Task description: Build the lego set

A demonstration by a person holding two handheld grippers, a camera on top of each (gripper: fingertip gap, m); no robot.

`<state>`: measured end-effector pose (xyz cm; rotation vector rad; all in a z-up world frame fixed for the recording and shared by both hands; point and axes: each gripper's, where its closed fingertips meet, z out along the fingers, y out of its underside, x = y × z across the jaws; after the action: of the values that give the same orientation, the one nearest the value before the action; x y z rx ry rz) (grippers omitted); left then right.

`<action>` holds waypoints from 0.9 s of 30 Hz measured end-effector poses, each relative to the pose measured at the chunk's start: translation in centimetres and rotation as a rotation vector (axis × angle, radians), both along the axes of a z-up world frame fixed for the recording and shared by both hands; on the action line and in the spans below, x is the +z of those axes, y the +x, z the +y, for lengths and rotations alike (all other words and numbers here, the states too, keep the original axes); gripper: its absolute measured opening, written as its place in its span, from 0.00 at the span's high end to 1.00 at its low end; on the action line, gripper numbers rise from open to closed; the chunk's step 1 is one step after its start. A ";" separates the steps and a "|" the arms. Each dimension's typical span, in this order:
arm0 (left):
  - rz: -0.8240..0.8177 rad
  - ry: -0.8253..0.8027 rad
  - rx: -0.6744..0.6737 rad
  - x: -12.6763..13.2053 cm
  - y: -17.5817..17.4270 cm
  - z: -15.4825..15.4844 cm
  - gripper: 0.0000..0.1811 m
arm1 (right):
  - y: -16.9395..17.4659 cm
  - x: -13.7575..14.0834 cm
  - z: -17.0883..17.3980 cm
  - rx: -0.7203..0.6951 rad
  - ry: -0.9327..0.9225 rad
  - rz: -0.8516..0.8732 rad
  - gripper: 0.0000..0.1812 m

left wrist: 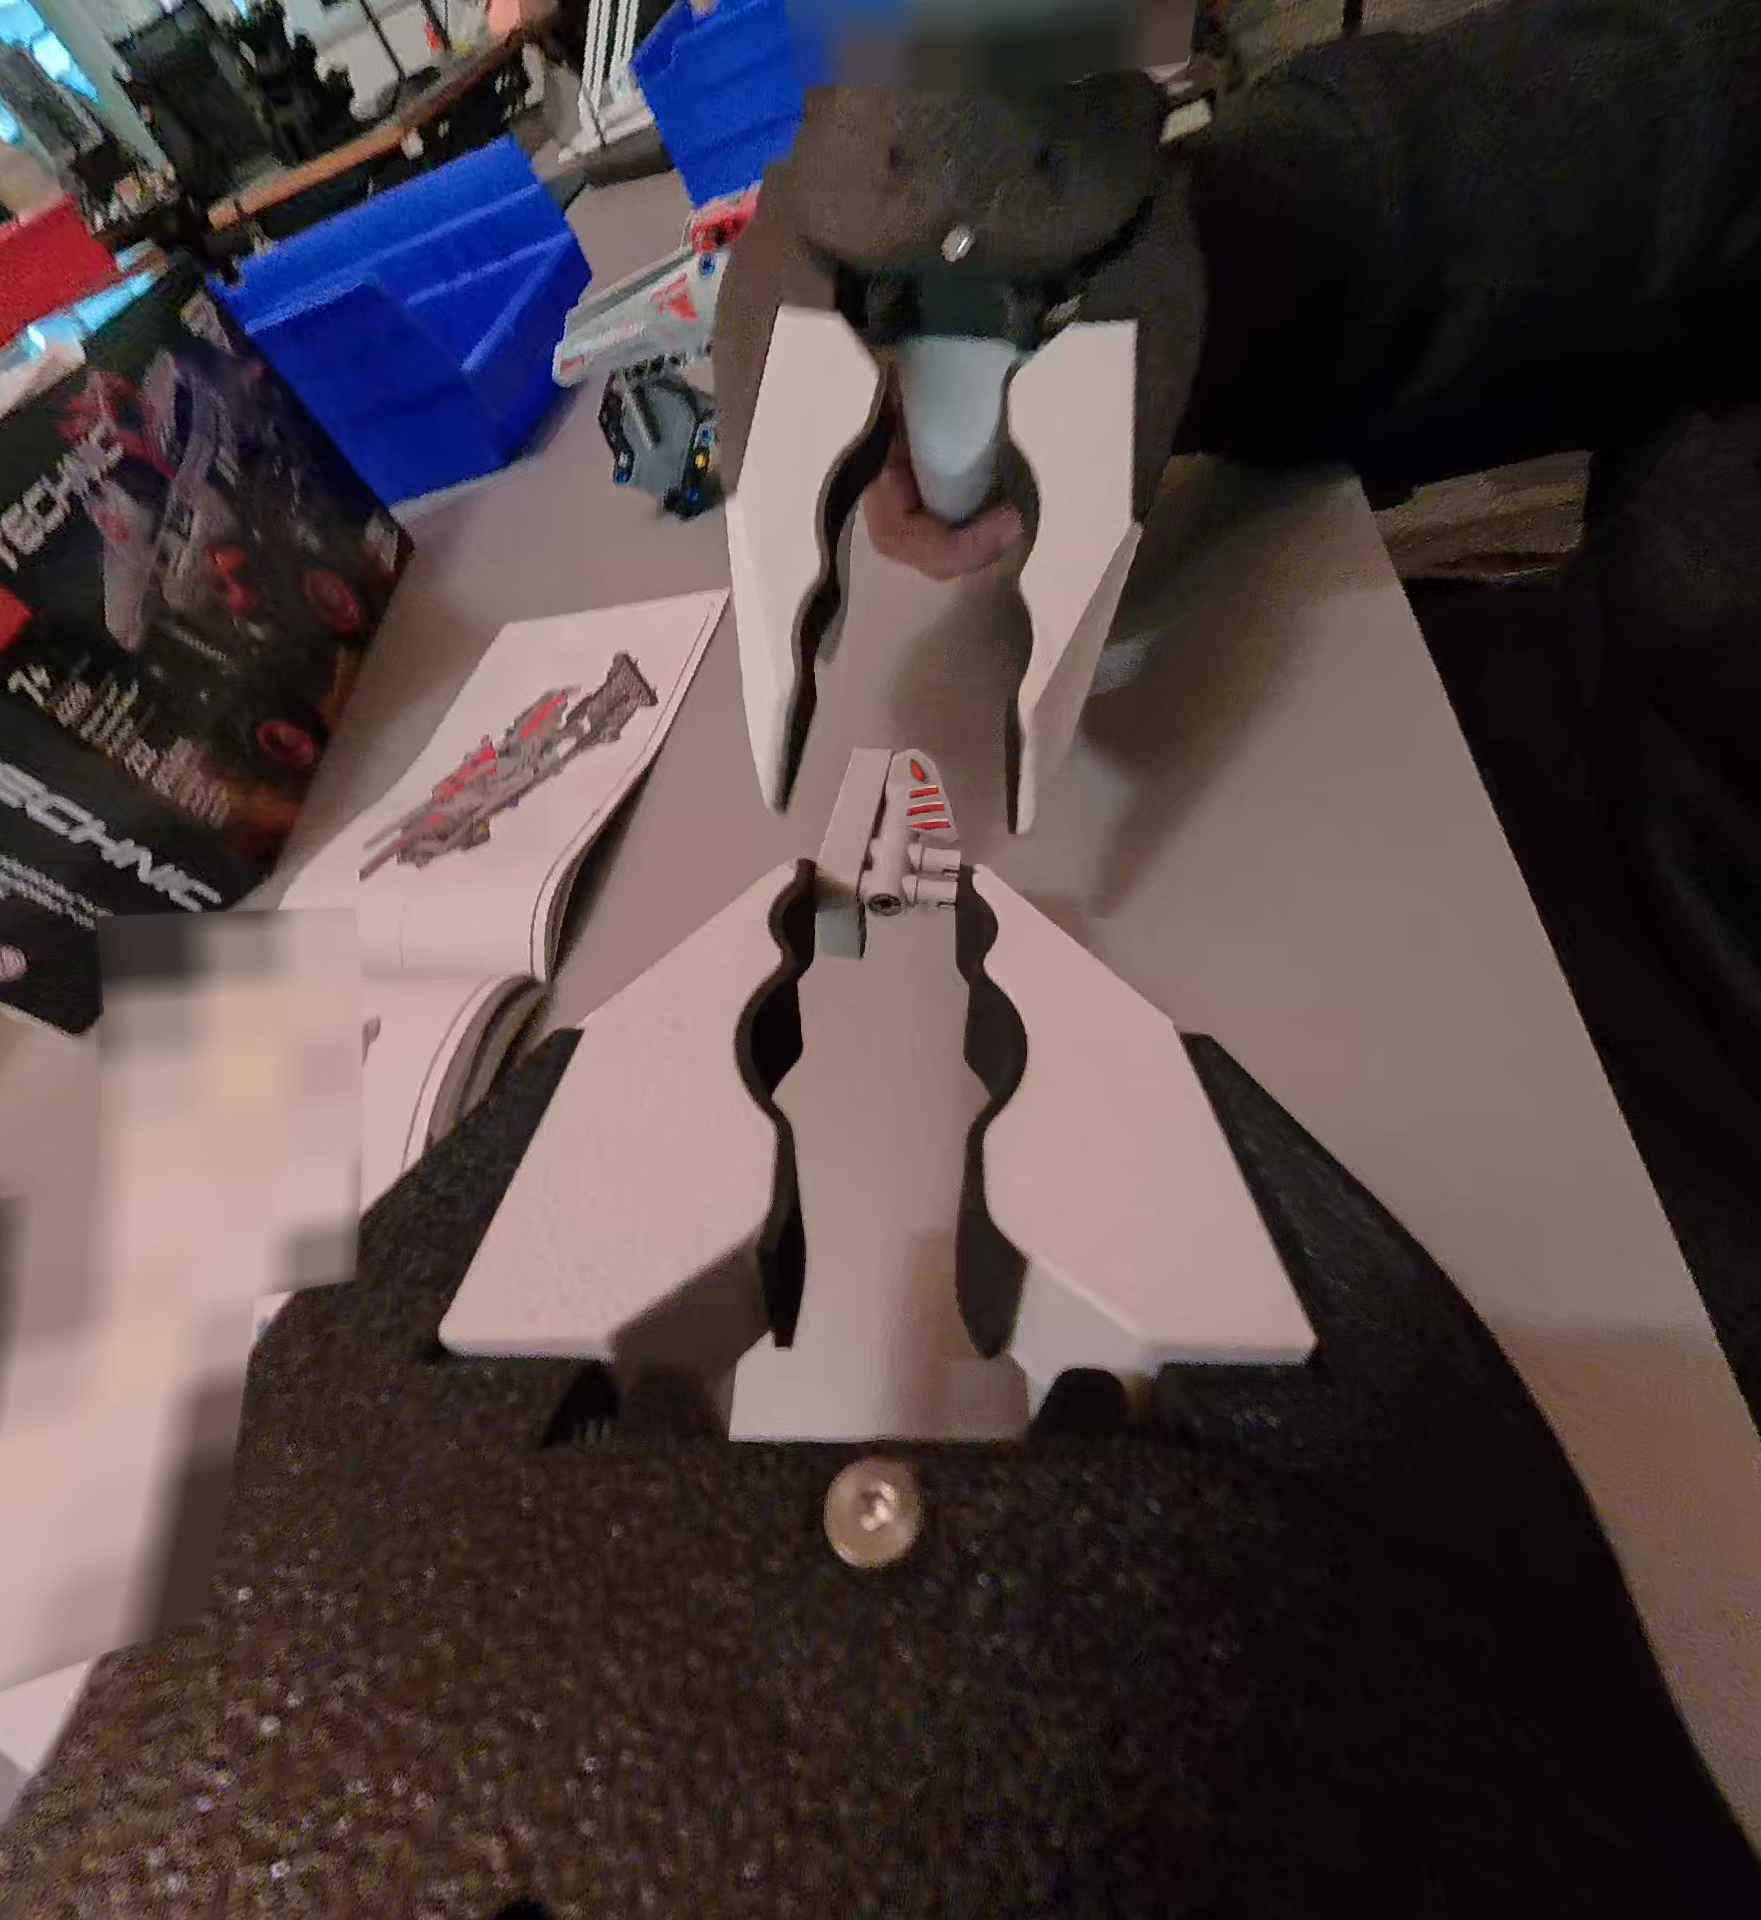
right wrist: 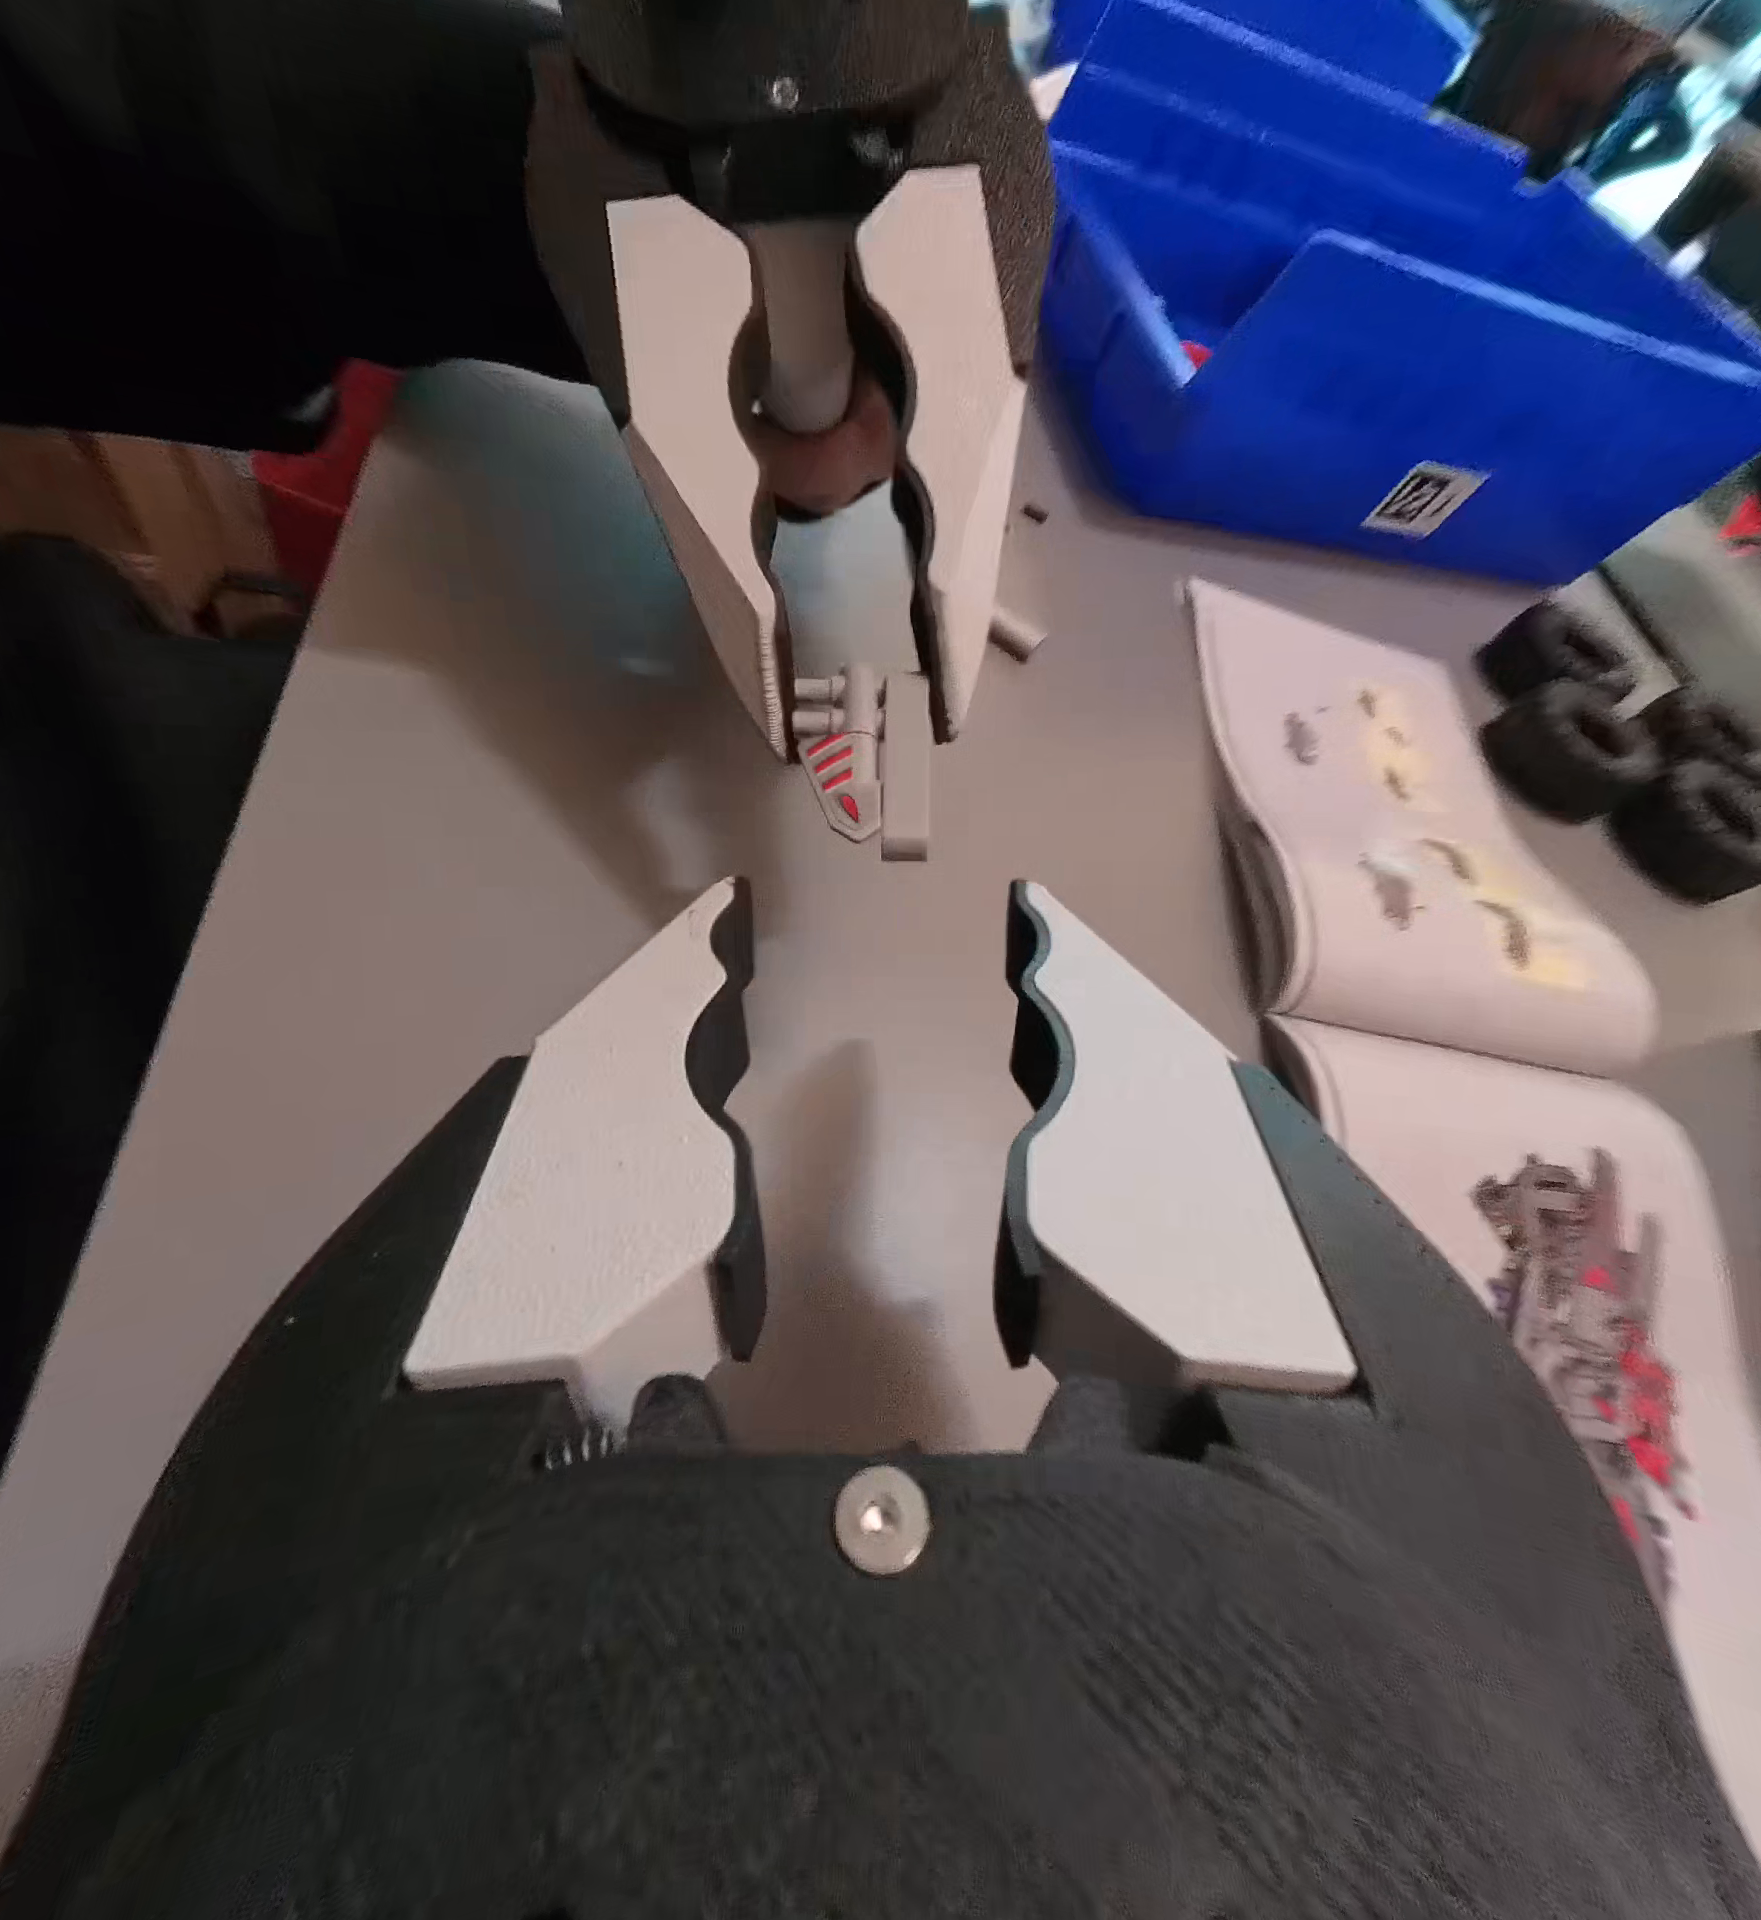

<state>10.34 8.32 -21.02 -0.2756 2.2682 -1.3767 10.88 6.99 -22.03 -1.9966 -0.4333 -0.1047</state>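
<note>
Left wrist view: the left gripper [left wrist: 886, 883] has its jaws clamped on a small grey lego piece [left wrist: 891, 842] with a red-striped panel, pinched right at the tips and held over the bench [left wrist: 1323, 935]. The right gripper [left wrist: 897, 810] faces it from the far side, jaws spread apart with nothing in them, tips just beside the piece. A hand [left wrist: 943, 520] shows behind it. Off to the left sit the open manual [left wrist: 533, 790], the dark set box [left wrist: 117, 623], blue bins [left wrist: 419, 312], and a partly built grey and red model [left wrist: 647, 343] further back.

Right wrist view: same deal from the other side. The right gripper [right wrist: 881, 894] is wide open and empty, tips near the piece [right wrist: 860, 758] but not touching it. The left gripper [right wrist: 850, 717] grips the piece at its fingertips, striped panel pointing toward the camera. On the right are the manual [right wrist: 1427, 831], a cluster of black tires [right wrist: 1634, 758], and a blue bin [right wrist: 1375, 364].
</note>
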 end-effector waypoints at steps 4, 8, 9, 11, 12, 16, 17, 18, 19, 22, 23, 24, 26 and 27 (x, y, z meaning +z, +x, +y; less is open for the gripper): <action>-0.022 0.041 -0.052 -0.1 0.2 -1.1 0.87 | -0.9 0.8 -0.2 0.032 0.050 0.096 0.86; -0.030 0.063 -0.096 -0.4 0.5 -2.0 0.87 | -0.3 0.4 -1.2 0.010 0.017 0.082 0.90; -0.022 0.064 -0.103 -0.4 0.6 -2.3 0.87 | -0.2 0.3 -1.4 0.003 0.004 0.080 0.90; -0.004 0.063 -0.089 -0.6 1.1 -2.6 0.87 | 0.4 0.3 -1.7 -0.039 0.011 0.062 0.90; 0.012 0.047 -0.071 -0.5 1.4 -2.7 0.86 | 0.7 0.4 -2.0 -0.069 0.023 0.053 0.90; 0.128 -0.145 0.104 1.3 3.5 -3.2 0.82 | 3.7 2.1 -3.8 -0.345 0.114 -0.012 0.90; 0.189 -0.208 0.147 1.8 3.7 -3.6 0.82 | 4.7 2.6 -4.6 -0.440 0.138 -0.051 0.90; 0.251 -0.264 0.189 2.0 4.0 -4.0 0.82 | 5.4 2.9 -5.4 -0.516 0.157 -0.106 0.90; 0.313 -0.302 0.236 2.0 4.3 -4.5 0.82 | 5.8 3.3 -6.2 -0.579 0.175 -0.160 0.90; 0.515 -0.416 0.279 1.4 4.4 -6.8 0.81 | 6.0 3.6 -7.8 -0.690 0.194 -0.257 0.90; 0.586 -0.485 0.263 1.6 4.4 -7.8 0.81 | 6.0 3.8 -8.2 -0.712 0.199 -0.285 0.90; 0.651 -0.561 0.245 1.9 4.4 -8.7 0.82 | 6.0 3.9 -8.6 -0.727 0.206 -0.306 0.90; 0.731 -0.694 0.208 2.7 4.7 -10.0 0.85 | 5.8 3.9 -9.2 -0.744 0.215 -0.299 0.90; 0.761 -0.739 0.199 2.9 4.9 -10.6 0.86 | 5.6 4.0 -9.4 -0.742 0.222 -0.294 0.90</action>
<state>15.21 -2.24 -18.15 -1.4257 2.0226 -2.2028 16.52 -2.40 -18.03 -1.8305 0.1558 -0.8765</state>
